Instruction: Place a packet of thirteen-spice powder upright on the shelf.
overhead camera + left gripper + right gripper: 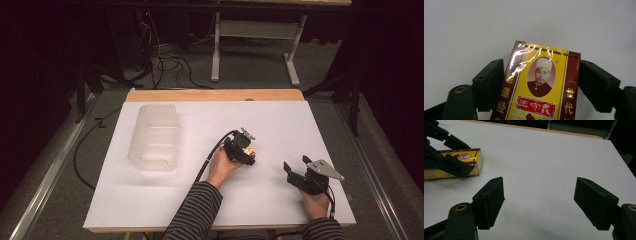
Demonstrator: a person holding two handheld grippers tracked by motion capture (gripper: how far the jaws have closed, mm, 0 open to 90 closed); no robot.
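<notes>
Left tongs (541, 82) seemingly clamp the yellow box (541, 90), so lift it level off the worktop (280, 120); right tongs (546, 200) gape wide.

A yellow-and-maroon box (541, 90) is lying flat on the white table (165, 200), right of centre and well apart from the clear plastic bin (154, 137). It is wearing glossy film that is catching the light, and is showing an oval portrait above a red label of Chinese characters. The left gripper (541, 82) is clasping its long sides.
</notes>
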